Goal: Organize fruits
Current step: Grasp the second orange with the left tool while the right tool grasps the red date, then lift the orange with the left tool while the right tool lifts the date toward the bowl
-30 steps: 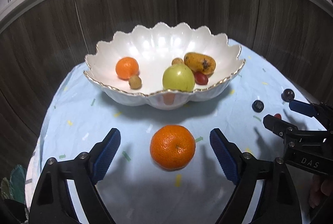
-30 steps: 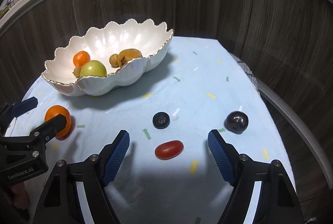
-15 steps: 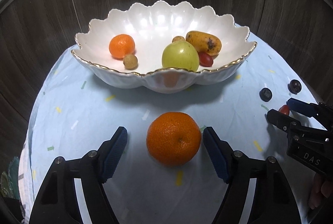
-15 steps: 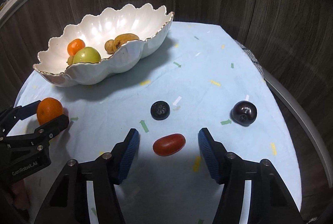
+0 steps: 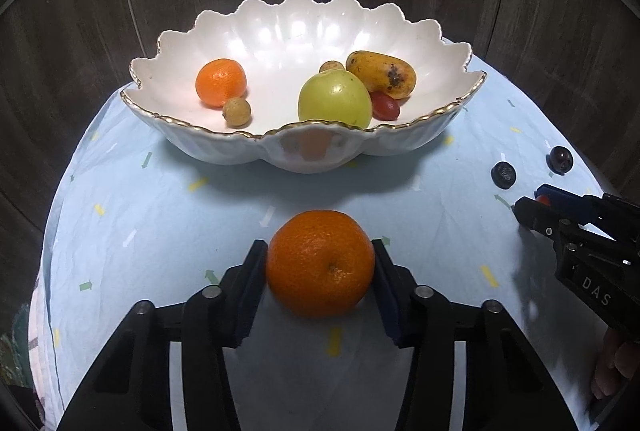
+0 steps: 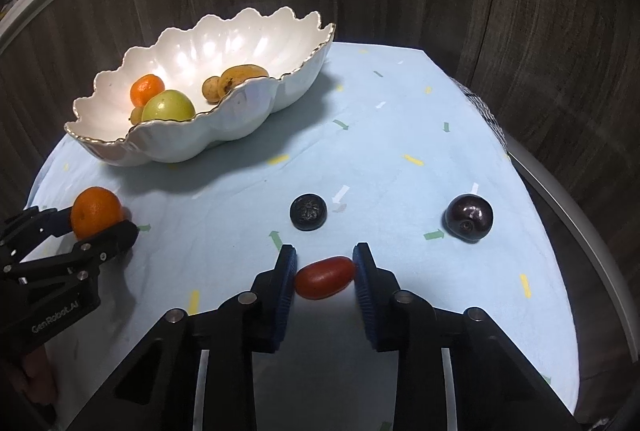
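Observation:
My left gripper [image 5: 320,263] is shut on an orange tangerine [image 5: 320,263] on the light blue cloth, in front of the white scalloped bowl [image 5: 308,151]. It also shows in the right wrist view [image 6: 96,211]. My right gripper [image 6: 325,271] is shut on a red oblong tomato [image 6: 325,278] on the cloth. The bowl [image 6: 224,119] holds a small tangerine [image 5: 221,82], a green apple [image 5: 334,99], a yellow mango [image 5: 381,74], a red tomato [image 5: 386,106] and small brown fruits [image 5: 237,113].
A dark blueberry [image 6: 308,212] lies just beyond the right gripper, and a dark cherry [image 6: 469,217] lies to its right. Both show at the right in the left wrist view, blueberry [image 5: 503,174] and cherry [image 5: 561,159]. Dark wood panels surround the round table.
Both grippers moved forward and closed: the left one on the tangerine, the right one on the red tomato. The fruits stay on the cloth.

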Tool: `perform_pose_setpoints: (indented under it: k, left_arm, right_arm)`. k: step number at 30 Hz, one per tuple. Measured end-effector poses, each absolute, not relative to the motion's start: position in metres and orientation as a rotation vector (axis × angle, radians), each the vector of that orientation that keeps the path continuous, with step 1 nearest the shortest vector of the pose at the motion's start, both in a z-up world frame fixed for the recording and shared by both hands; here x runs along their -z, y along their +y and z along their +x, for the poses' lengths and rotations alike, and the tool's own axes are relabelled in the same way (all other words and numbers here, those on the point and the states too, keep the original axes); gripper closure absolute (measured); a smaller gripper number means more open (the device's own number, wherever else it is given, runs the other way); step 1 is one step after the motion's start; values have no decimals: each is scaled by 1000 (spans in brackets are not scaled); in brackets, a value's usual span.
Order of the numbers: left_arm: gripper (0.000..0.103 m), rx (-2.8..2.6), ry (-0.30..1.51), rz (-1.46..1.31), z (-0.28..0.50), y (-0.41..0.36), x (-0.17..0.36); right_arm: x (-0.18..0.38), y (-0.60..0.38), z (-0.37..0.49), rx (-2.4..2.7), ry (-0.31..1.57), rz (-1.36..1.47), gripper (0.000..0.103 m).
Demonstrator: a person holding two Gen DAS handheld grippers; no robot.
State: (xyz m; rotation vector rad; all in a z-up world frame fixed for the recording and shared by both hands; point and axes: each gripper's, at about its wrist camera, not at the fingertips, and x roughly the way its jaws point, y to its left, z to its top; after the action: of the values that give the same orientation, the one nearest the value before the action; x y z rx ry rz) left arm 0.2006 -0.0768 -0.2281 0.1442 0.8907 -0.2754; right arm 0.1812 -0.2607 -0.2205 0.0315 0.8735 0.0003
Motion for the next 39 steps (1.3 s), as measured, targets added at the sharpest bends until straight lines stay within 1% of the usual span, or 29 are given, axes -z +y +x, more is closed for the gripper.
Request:
perform_pose_setpoints:
  k: [12, 20, 39]
  left_arm:
    - [58, 272, 888, 140, 198, -76, 227]
    - [59, 263, 893, 135, 194, -74, 223]
    - [59, 249, 835, 94, 181, -56, 172]
  right_arm:
    - [219, -259, 180, -10, 870, 21, 75]
    - [208, -258, 176, -13, 848, 46, 75]
    - [160, -242, 167, -39, 780, 53, 75]
